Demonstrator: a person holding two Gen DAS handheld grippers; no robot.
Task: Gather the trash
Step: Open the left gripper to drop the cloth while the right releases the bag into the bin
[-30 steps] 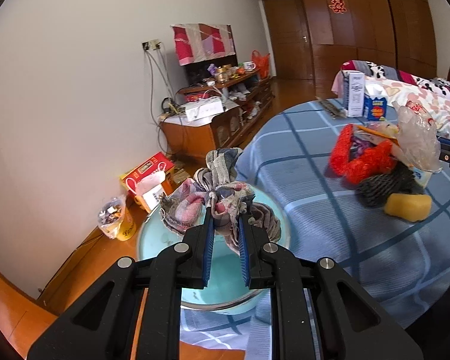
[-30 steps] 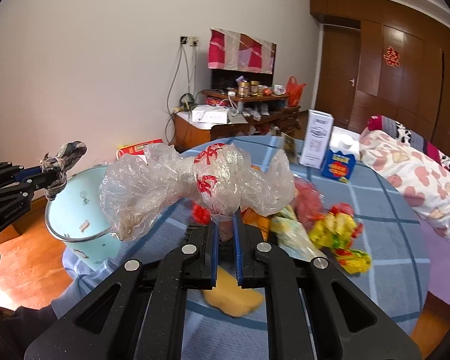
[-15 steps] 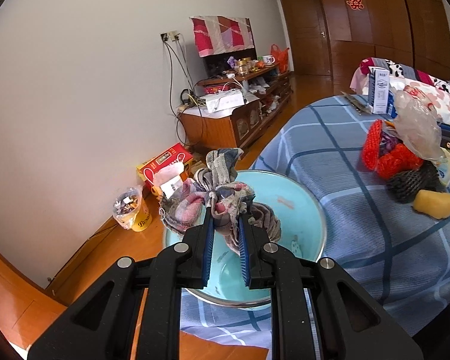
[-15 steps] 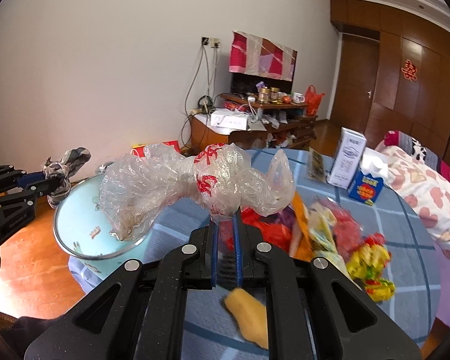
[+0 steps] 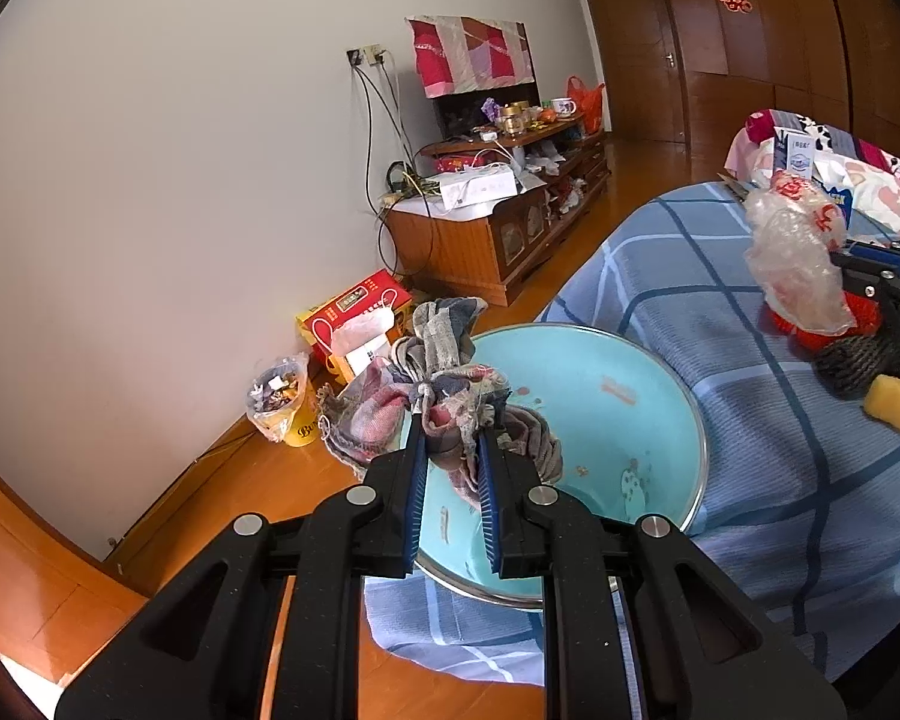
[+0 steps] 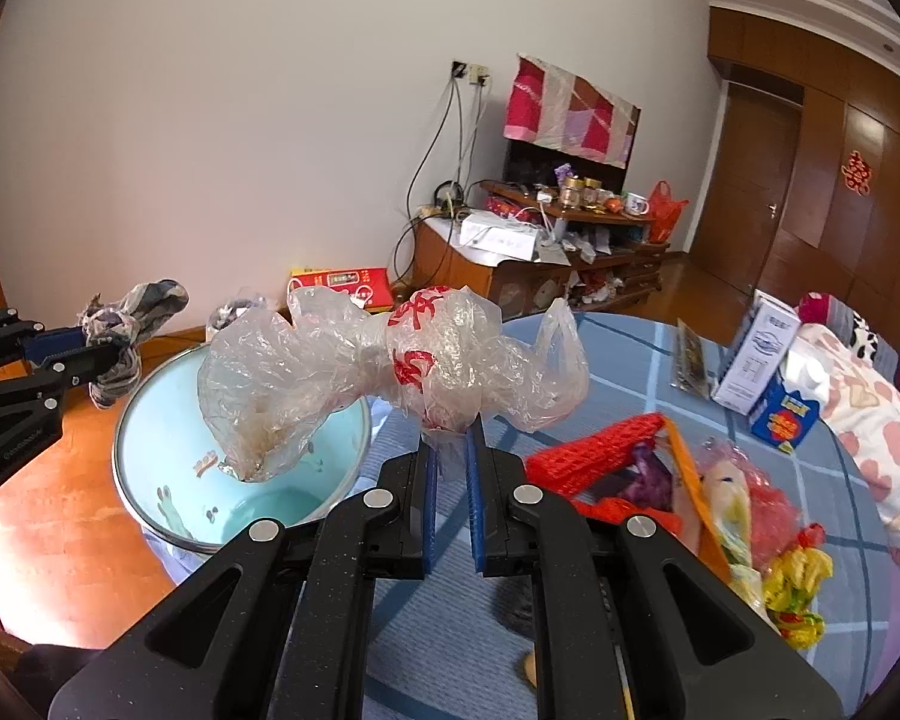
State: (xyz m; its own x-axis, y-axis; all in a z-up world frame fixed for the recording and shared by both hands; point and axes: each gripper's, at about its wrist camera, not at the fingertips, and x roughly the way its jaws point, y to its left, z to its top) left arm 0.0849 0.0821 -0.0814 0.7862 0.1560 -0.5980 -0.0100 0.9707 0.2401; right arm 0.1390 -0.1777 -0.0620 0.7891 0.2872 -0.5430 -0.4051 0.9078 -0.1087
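left gripper (image 5: 450, 450) clamps rag (image 5: 426, 396) above basin (image 5: 660, 384) | right gripper (image 6: 450, 450) pinches plastic bag (image 6: 390, 372) beside basin rim | both soft, light (bag slippery; grip bunched middle)

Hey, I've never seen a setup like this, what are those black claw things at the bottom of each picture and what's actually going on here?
Those black claws are hand-held grippers: a person carries one in each hand, and a wide-angle camera on each looks forward along its two fingers. So one picture comes from the left hand, the other from the right.

The left gripper is shut on a bunched checked rag above a light blue basin. The right gripper is shut on a crumpled clear plastic bag with red print, beside that same basin.

The basin sits at the edge of a table with a blue checked cloth. More litter lies on the cloth: red netting, colourful wrappers, a yellow sponge and small cartons.
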